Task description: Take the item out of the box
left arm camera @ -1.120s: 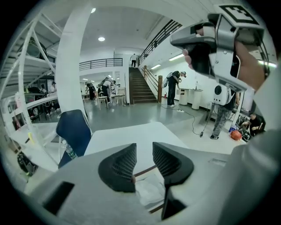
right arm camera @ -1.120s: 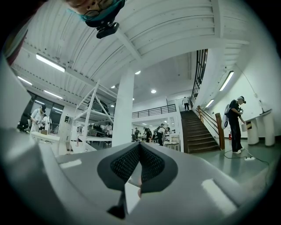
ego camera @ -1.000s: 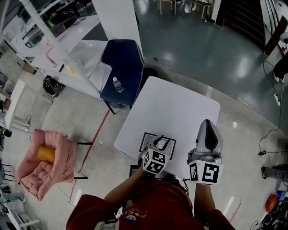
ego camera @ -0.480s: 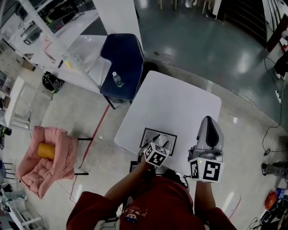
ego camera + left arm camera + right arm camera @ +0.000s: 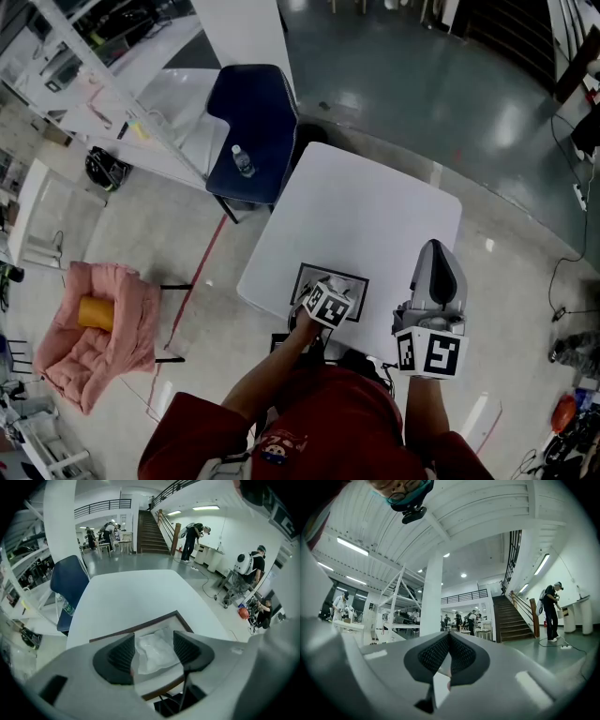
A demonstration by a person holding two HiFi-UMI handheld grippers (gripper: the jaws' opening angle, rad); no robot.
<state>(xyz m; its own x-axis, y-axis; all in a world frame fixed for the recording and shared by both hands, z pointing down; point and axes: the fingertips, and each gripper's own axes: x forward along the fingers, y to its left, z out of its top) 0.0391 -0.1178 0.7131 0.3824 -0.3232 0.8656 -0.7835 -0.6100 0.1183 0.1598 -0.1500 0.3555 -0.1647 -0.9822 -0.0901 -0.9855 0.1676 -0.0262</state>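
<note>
A shallow dark-rimmed box (image 5: 356, 280) (image 5: 179, 616) lies at the near edge of the white table (image 5: 366, 206). Inside it lies a white item in crinkled clear plastic (image 5: 154, 652). My left gripper (image 5: 328, 292) (image 5: 153, 645) hovers over the box, pointing down at the item. Its jaws are opening, and the item shows in the gap between the pads with neither pad pressing on it. My right gripper (image 5: 433, 258) (image 5: 449, 641) is shut on nothing, held above the table's near right corner and pointing out into the room.
A dark blue chair (image 5: 253, 122) with a water bottle (image 5: 243, 161) on its seat stands at the table's far left. On the floor to the left is a pink cushioned seat (image 5: 108, 342) with an orange cylinder (image 5: 94, 314).
The left gripper's marker cube has shifted a little forward over the box. The right gripper has stayed in place.
</note>
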